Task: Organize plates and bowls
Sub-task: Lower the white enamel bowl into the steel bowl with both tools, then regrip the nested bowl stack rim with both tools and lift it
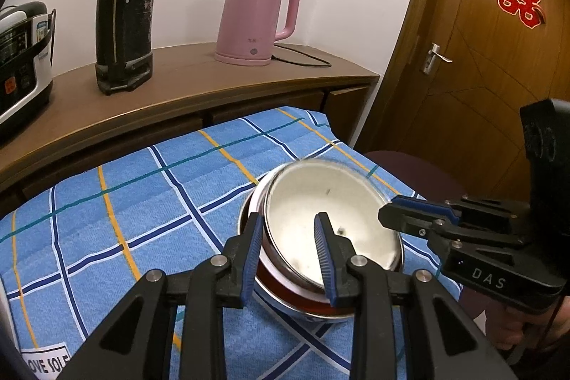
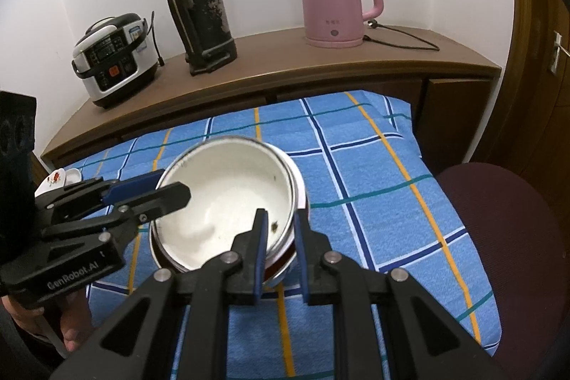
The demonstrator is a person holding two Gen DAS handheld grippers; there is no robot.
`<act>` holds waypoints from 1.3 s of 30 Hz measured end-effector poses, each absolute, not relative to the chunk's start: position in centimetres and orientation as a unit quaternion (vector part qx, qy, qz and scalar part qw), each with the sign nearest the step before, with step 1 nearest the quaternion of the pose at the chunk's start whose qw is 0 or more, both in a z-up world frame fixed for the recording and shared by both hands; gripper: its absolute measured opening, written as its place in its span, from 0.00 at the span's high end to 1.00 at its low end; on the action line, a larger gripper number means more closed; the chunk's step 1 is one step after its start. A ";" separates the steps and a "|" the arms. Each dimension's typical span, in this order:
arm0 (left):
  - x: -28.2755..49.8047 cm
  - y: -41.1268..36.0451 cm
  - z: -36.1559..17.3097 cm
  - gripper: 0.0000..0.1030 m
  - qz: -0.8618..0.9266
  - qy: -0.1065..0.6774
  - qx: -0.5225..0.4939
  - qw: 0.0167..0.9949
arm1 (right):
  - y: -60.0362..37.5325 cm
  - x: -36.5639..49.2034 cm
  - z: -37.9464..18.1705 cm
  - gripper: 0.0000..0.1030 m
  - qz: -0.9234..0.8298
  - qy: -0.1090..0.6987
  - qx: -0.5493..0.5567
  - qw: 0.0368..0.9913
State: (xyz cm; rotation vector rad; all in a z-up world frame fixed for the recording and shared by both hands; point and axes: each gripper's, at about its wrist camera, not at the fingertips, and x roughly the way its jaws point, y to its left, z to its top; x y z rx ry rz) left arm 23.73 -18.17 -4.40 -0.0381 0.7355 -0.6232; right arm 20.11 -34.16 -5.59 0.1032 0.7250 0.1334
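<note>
I have the left gripper [image 1: 288, 248] pinching the near rim of the white-lined steel bowl [image 1: 331, 219], and the right gripper [image 2: 279, 248] pinching its opposite rim. The bowl sits tilted in a red-banded metal bowl [image 2: 285, 267] on the blue checked cloth [image 1: 142, 202].

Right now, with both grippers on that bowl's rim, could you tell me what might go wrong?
1. The white bowl sits tilted in the bowls beneath; uneven lifting could spill it out.
2. The left gripper and right gripper pinch only thin rim, so it may slip.
3. The stack rests on soft cloth and could tip.
</note>
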 end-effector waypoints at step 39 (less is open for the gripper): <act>24.7 -18.3 -6.3 0.42 -0.284 0.387 -0.011 0.877 | -35.0 21.1 -7.2 0.60 0.068 0.367 0.100 0.922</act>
